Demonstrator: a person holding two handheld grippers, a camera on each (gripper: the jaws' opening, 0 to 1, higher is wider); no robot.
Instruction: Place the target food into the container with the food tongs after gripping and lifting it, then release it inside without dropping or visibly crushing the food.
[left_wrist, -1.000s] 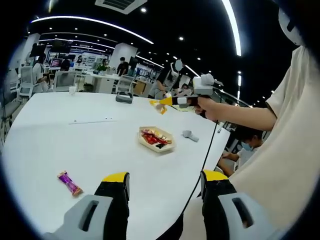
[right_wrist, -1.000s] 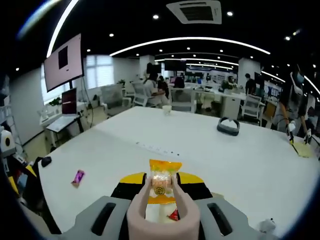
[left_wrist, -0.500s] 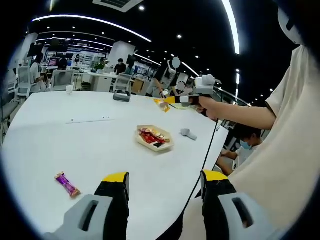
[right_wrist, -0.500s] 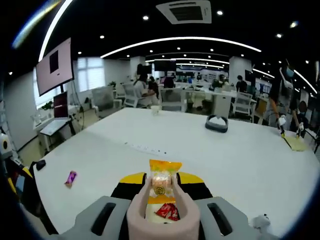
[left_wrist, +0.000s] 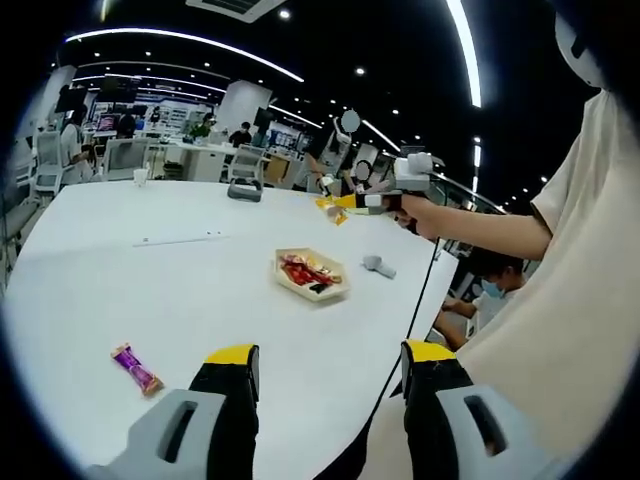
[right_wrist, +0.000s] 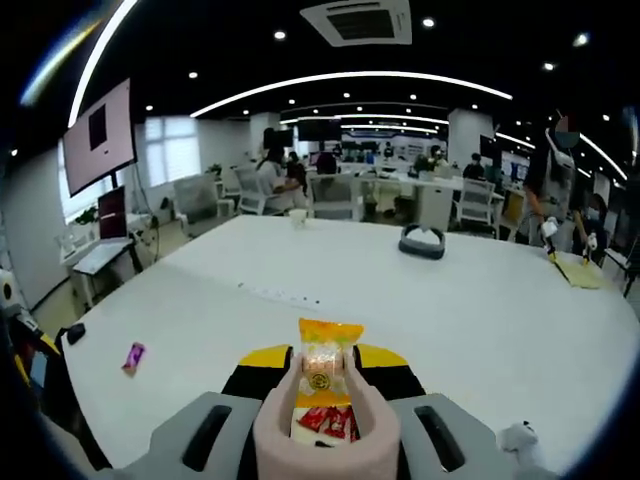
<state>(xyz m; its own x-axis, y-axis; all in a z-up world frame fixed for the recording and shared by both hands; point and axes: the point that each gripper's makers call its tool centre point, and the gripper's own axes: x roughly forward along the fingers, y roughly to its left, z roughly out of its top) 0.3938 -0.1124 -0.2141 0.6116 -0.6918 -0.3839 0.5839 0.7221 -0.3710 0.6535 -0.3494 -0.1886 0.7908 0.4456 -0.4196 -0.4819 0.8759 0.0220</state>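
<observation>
In the right gripper view, my right gripper (right_wrist: 322, 366) is shut on pink food tongs (right_wrist: 278, 415). The tongs pinch an orange snack packet (right_wrist: 322, 358), held upright in the air. Between the tong arms, lower down, shows the pale tray (right_wrist: 304, 430) with red-wrapped snacks. In the left gripper view the same tray (left_wrist: 311, 276) sits on the white table, and the right gripper (left_wrist: 350, 203), in a person's hand, holds the orange packet (left_wrist: 334, 208) above and beyond it. My left gripper (left_wrist: 330, 362) hangs open over the table's near edge with nothing in it.
A purple candy (left_wrist: 136, 367) lies near the left gripper, also seen as the purple candy (right_wrist: 131, 357). A small grey object (left_wrist: 378, 267) lies beside the tray. A dark headset (right_wrist: 423, 241) and a white cup (right_wrist: 298, 216) stand far back. The white table (right_wrist: 480, 320) is broad; people sit at desks behind.
The right gripper, with tongs and packet, has shifted a little over the table, and more of the tray now shows between the tong arms. The left gripper has barely moved.
</observation>
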